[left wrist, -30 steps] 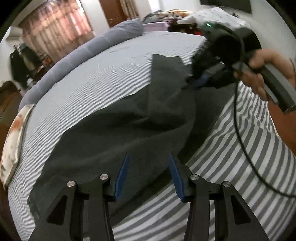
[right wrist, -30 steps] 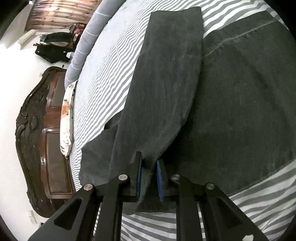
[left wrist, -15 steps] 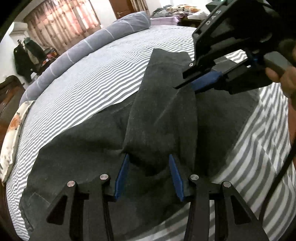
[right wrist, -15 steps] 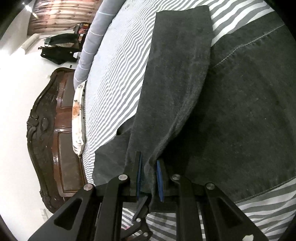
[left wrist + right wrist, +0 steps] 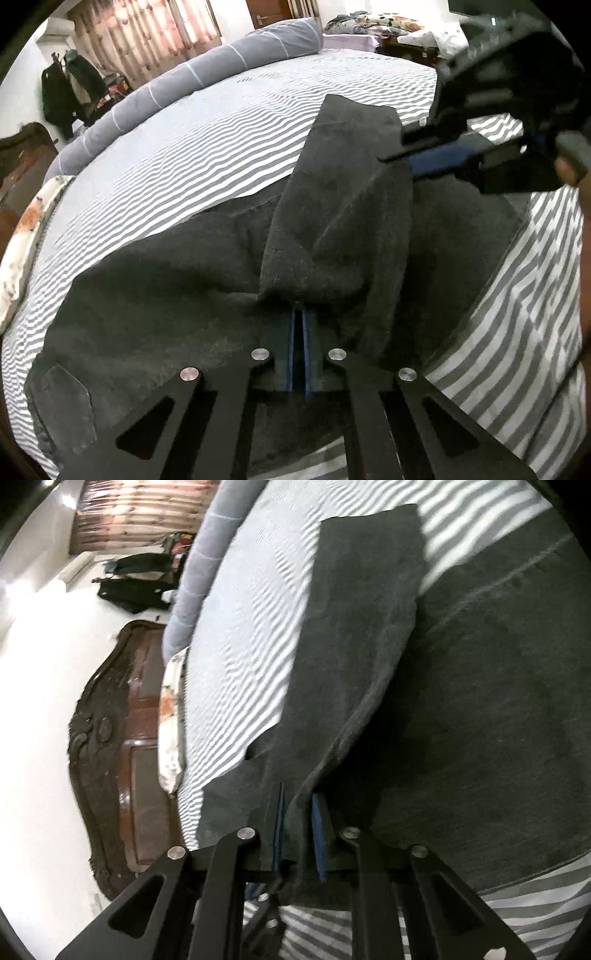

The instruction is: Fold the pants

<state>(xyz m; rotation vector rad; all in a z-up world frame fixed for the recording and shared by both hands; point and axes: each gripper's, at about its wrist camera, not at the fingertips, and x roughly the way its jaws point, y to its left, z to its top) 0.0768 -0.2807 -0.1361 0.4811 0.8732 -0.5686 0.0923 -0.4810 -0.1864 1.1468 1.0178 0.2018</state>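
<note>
The left gripper [image 5: 298, 328] has just clamped the pants [image 5: 332, 229]; the right gripper [image 5: 299, 827] has just been loosening, cloth between. Lift evenly, edges aligned.

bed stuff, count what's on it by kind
pants: 1
bolster: 1
floral pillow: 1
grippers, left and right: 2
total: 5
</note>
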